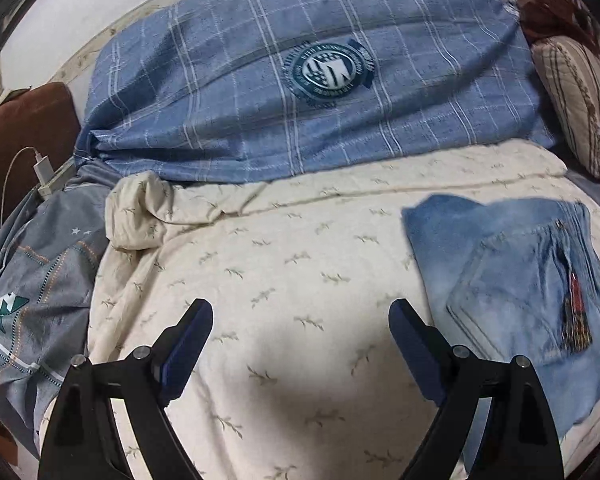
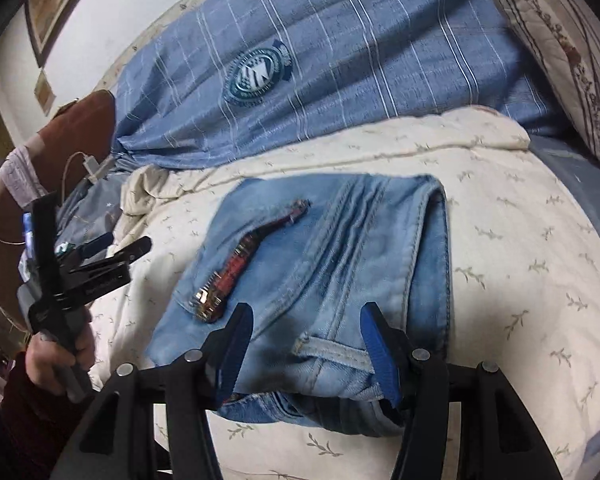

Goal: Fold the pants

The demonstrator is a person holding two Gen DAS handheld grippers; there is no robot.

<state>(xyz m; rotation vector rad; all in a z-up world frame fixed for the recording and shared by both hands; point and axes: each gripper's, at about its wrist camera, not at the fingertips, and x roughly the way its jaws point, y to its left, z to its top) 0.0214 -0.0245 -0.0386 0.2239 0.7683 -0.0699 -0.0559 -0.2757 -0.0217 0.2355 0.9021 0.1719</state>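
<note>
**Folded jeans: right side nearer**

While the pants [image 2: 332, 264] lie folded on the cream bedspread [image 2: 520, 248], I read their long axis running away from my right gripper [image 2: 307, 344], jaws open astride the near edge. Left gripper [image 1: 300, 344], open, hangs well left.

Bedding and clutter on a bed

A cream quilt with a leaf print [image 1: 284, 264] covers the bed; behind it lies a blue checked duvet with a round teal emblem [image 1: 260, 92], a striped beige pillow [image 1: 580, 104] at right, a white charger with cable [image 1: 44, 174] at left.
</note>
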